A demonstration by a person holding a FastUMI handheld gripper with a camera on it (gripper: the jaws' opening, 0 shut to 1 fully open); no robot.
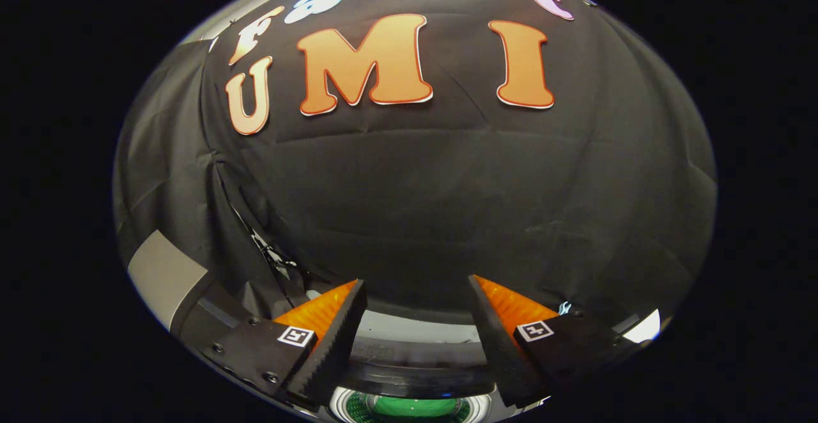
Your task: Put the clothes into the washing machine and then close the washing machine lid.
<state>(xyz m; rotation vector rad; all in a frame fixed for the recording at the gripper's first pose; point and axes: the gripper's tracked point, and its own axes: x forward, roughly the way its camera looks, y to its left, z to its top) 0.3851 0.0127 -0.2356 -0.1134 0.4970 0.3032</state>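
Observation:
My gripper point(415, 282) is open, its two fingers spread wide with nothing between them, pointing toward the black cloth wall. Below and between the fingers lies the washing machine's top point(415, 330), a pale curved rim with a dark band under it. Under that band I see the round drum opening point(409, 406) with something green point(409, 405) inside it. The lid is not discernible.
The black cloth wall point(447, 206) stands close behind the machine. A grey panel edge point(163, 276) shows beyond the left finger, and a small bright patch point(642, 327) lies past the right finger.

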